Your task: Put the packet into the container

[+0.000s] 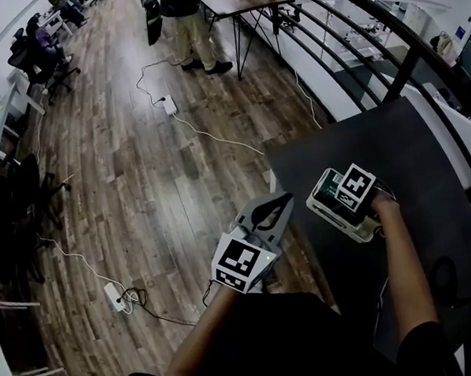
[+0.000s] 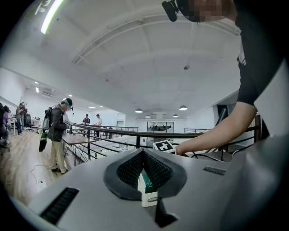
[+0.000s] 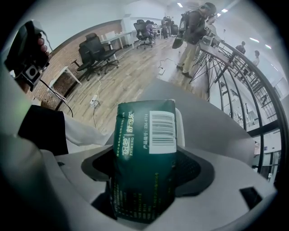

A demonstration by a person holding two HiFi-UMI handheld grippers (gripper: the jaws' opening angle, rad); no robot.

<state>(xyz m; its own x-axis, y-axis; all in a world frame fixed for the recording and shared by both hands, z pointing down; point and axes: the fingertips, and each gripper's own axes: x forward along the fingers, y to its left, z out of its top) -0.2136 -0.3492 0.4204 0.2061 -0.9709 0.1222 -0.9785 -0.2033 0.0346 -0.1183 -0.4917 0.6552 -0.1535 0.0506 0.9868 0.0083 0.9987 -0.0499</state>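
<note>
On the wood floor [image 1: 129, 162] at the far left, a white power strip [image 1: 114, 297] lies with its cables. Right of it, the left gripper [image 1: 287, 197] hangs off the table's edge with its tips pinched together and nothing clamped. In its own view, a sliver of white container with green in it shows through the gap behind the tips. Its marker cube [image 1: 245, 263] carries a black-and-white square pattern.

The dark table [image 1: 384, 137] comes next, with the white container [image 1: 334, 218] near its left edge. Over it, the right gripper [image 3: 146, 168] points straight down, its jaws spread wide and clamped on the sides of a dark green packet [image 3: 142, 180]. The packet stands lengthwise between the pads, its far end at the container's white rim.

The packet carries pale Chinese characters in two groups split by a vertical bar, with Latin capitals beneath that read roughly "ZHIMENG". To the right is a white barcode label [image 3: 161, 128], with "ZM-4714" printed beside it. The finer lines lower on the wrapper are too small to read.
</note>
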